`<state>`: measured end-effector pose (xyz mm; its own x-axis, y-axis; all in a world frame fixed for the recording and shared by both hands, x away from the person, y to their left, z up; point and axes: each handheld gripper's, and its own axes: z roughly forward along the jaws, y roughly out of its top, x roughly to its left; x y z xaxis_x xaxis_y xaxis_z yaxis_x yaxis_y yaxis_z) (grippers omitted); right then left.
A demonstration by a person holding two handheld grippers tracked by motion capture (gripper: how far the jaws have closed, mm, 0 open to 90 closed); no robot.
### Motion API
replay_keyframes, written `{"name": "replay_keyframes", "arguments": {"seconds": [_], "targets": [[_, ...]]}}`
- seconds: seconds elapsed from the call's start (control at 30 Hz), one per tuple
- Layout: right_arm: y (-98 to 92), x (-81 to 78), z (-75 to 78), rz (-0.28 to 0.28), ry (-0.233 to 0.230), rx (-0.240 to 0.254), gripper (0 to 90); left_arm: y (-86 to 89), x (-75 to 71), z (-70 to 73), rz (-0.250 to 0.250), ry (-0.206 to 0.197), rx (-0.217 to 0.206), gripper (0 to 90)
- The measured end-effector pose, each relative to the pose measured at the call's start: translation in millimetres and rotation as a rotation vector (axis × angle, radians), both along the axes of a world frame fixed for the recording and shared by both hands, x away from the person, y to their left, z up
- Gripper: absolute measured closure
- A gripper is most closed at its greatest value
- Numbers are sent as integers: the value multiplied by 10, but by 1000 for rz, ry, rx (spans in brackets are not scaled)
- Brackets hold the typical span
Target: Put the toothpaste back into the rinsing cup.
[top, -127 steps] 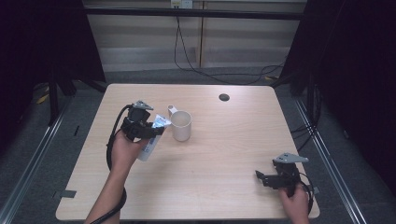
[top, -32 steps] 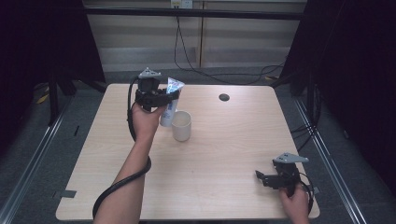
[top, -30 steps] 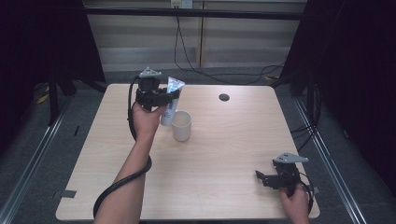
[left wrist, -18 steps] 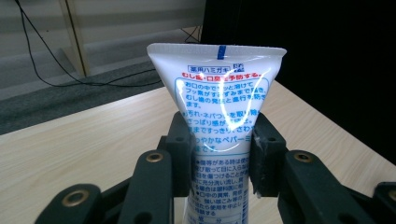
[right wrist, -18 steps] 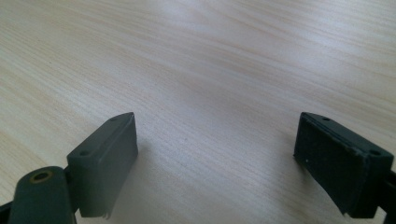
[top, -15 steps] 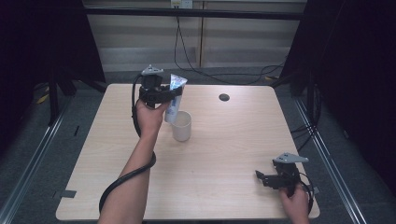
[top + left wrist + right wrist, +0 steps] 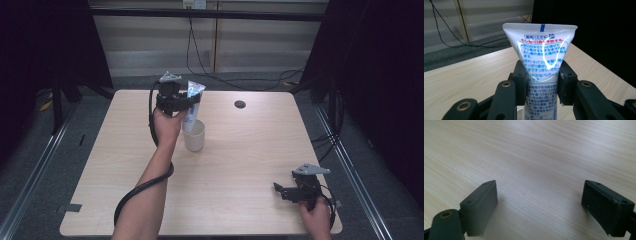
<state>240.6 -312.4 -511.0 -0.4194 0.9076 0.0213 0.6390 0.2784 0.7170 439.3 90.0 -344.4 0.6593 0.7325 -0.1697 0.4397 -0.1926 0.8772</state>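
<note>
where the left gripper [image 7: 541,82] clamps its two black jaws on the toothpaste tube [image 7: 540,52], the lower part of that tube drops out of the bottom of the left gripper view, so its cap cannot be seen there. in the high view the same left gripper [image 7: 186,104] holds the tube [image 7: 192,102] up over the far part of the table [image 7: 240,165], crimped flat end upward and slightly tilted, and the tube's lower end goes down behind the rim of the cup [image 7: 194,136] (whether it touches the inside of the cup is hard to make out). the cup stands just below and beside the gripper, on the side nearer the person. the blue and red print on the tube is partly washed out by glare. the right gripper [image 7: 289,191] rests low at the near right corner of the table, well apart from the left one, and its own view shows its jaws spread wide with bare wood grain between them, gripping nothing. a small dark round disc [image 7: 240,104] lies on the table beyond the left gripper's jaws and off to the side; what it is cannot be told. counted: one tube, one cup, one disc, two grippers, one table. the person's left forearm [image 7: 150,185] is cut off at the bottom edge.
</note>
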Motion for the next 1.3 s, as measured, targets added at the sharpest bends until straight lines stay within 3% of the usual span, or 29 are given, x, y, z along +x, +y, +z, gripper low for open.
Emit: {"name": "replay_keyframes", "arguments": {"seconds": [0.73, 1.3], "targets": [[1, -1, 0, -1, 2, 1, 129, -60, 42, -231, 40, -12, -18, 656], [0, 0, 0, 0, 0, 0, 129, -59, -38, -484, 71, -16, 8, 652]]}}
